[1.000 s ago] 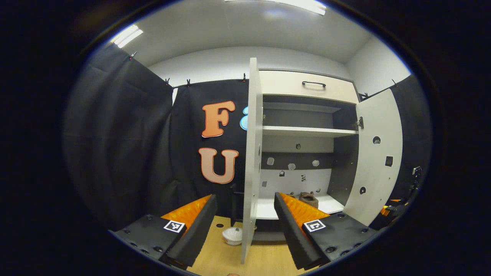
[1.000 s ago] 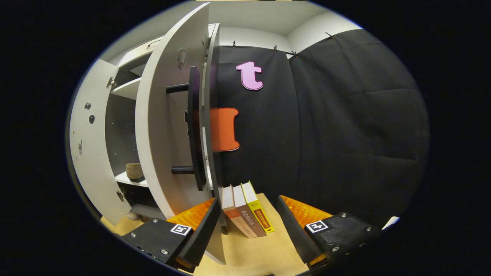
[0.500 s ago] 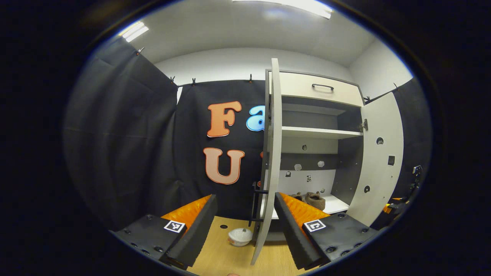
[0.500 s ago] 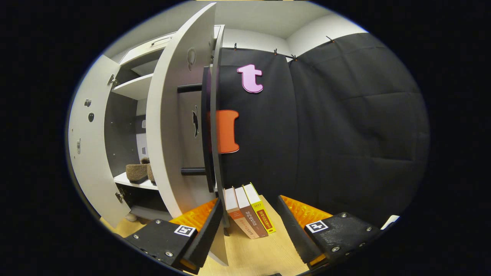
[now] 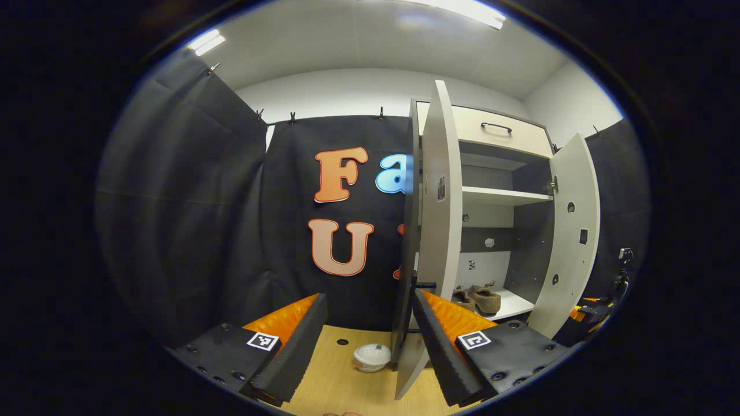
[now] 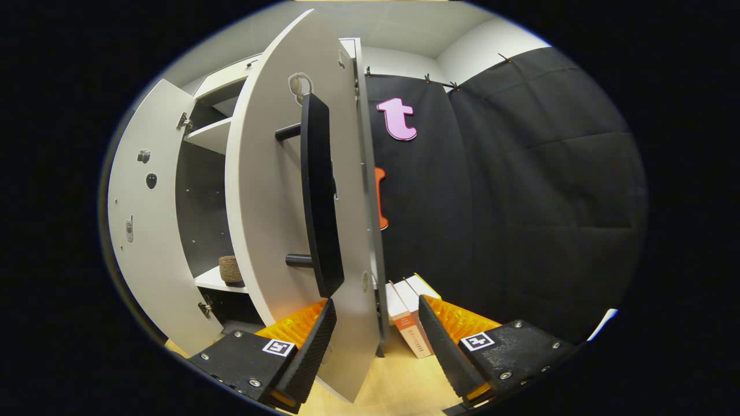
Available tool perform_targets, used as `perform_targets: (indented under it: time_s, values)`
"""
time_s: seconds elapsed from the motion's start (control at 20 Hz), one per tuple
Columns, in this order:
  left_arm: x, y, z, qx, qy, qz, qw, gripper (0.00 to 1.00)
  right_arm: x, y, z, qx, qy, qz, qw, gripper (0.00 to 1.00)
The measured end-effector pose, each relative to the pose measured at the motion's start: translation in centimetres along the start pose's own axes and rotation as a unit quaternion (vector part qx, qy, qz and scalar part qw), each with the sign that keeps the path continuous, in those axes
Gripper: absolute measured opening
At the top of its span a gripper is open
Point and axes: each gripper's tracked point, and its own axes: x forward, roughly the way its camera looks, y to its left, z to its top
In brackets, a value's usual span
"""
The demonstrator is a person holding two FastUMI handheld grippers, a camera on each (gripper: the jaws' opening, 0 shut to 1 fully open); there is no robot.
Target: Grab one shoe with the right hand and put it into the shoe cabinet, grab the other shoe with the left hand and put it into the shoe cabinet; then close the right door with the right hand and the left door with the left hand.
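Both doors have swung inward since a second ago, and each camera now faces a door's outer side instead of its edge. Biggest first: the shoe cabinet [image 5: 491, 173] stands on the desk [image 5: 341, 381], half shut, lower shelf exposed. In the right gripper view, the right door [image 6: 272, 231] looms close, its long black handle [image 6: 321, 196] running upright just above the right hand-held gripper [image 6: 373, 338]. That gripper's jaws stand wide apart with nothing held, straddling the door's lower edge, left finger on the outer face; contact I can't confirm. In the left gripper view, the left door [image 5: 436, 231] rises just ahead, and the left hand-held gripper [image 5: 370, 338] gapes wide and empty, right finger near the door's bottom, handle mostly hidden behind it. I reckon each door lies nearest its own gripper, so pushing forward should finish it. Both shoes [image 5: 478, 297] sit on the bottom shelf, one [image 6: 231, 269] peeking past the right door. Books [image 6: 407, 323] and a small white bowl [image 5: 372, 356] sit on the desk.
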Motion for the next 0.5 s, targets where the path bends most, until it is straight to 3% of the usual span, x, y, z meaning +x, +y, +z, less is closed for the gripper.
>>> perform_targets:
  time_s: [0.2,0.3,0.35,0.4,0.45,0.5]
  values:
    - [0.2,1.9,-0.4,0.003,0.007,0.005,1.000,0.96,1.9,4.6,-0.3,0.003,0.000,0.022,1.000,0.89]
    - [0.3,2.6,-0.7,0.003,0.010,0.008,1.000,0.96,3.0,8.0,-0.7,0.001,0.006,0.058,0.998,0.89]
    - [0.3,2.9,-0.9,0.003,0.013,0.011,1.000,0.96,3.4,9.4,-0.8,-0.002,0.007,0.069,0.998,0.99]
    - [0.3,3.3,-1.0,0.002,0.016,0.013,1.000,0.96,3.6,10.1,-1.1,-0.009,0.006,0.071,0.997,0.99]
    - [0.2,3.7,-1.1,0.001,0.018,0.016,1.000,0.96,3.6,11.0,-1.0,-0.015,0.004,0.074,0.997,0.83]
    - [0.1,4.0,-1.5,0.001,0.019,0.019,1.000,0.96,3.3,11.6,-0.7,-0.015,-0.001,0.079,0.997,0.83]
